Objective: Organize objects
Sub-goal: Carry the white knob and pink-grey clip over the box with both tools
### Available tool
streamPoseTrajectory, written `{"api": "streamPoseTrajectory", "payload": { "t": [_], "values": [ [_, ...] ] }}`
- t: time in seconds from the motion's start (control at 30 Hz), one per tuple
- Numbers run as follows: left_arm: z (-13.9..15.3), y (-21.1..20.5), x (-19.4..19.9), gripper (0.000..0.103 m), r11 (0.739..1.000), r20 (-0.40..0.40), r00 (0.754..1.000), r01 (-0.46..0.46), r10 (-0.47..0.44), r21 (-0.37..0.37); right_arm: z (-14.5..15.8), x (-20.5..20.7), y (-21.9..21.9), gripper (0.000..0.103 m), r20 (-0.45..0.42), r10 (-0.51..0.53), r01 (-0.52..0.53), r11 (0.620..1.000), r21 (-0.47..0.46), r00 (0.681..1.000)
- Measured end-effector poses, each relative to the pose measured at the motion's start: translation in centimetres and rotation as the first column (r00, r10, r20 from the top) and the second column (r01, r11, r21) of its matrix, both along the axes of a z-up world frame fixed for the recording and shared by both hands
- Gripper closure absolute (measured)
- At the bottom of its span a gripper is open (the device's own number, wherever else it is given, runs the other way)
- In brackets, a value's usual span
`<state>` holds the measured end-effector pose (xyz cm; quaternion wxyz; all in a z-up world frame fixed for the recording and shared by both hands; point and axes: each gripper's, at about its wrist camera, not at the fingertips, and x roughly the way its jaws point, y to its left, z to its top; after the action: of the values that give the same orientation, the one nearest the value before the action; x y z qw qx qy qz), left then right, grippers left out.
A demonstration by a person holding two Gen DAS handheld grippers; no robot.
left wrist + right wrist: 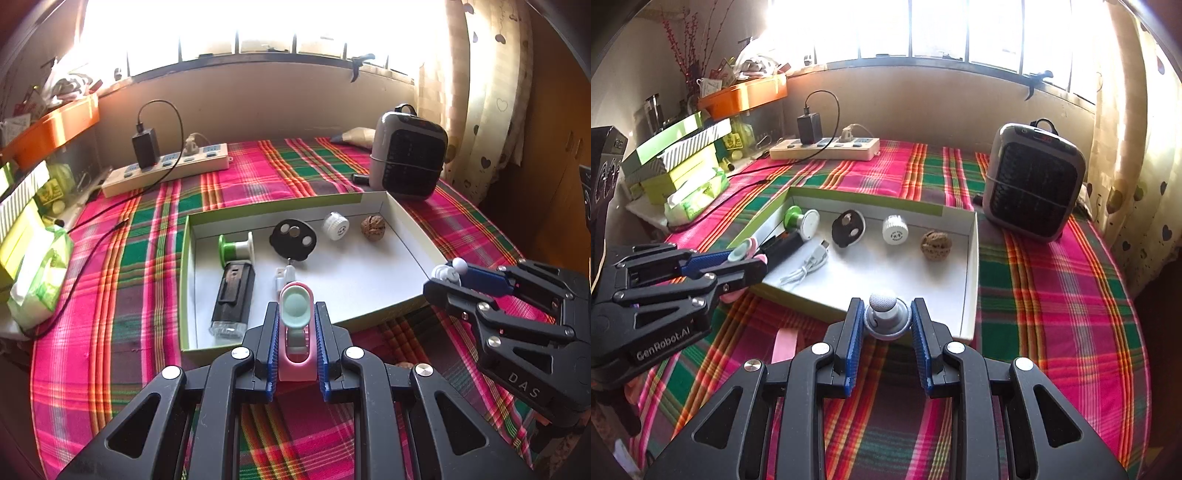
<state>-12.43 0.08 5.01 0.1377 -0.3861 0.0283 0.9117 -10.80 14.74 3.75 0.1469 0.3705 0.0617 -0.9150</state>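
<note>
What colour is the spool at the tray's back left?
Green and white spool, clearest in the left wrist view.

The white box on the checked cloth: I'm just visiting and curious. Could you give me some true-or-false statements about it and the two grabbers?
1. A walnut lies in the white box. True.
2. The left gripper is empty. False: it is shut on a pink and mint item.
3. The right gripper holds a small grey knob-like piece. True.
4. The black heater stands inside the box. False: it stands on the cloth beyond the box.
5. A green-ended spool is in the box. True.
</note>
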Motion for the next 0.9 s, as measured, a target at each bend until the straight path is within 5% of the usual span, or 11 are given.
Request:
{"api": "streamPoseTrajectory", "payload": {
  "t": [0.9],
  "values": [
    [-2.9,3.2,-6.3,0.087,0.999,0.109,0.993,0.048,-0.046,-0.012,-2.9,-9.4,0.7,0.076,0.124,0.041,-0.039,0.999,-0.019,0.991]
  ]
}}
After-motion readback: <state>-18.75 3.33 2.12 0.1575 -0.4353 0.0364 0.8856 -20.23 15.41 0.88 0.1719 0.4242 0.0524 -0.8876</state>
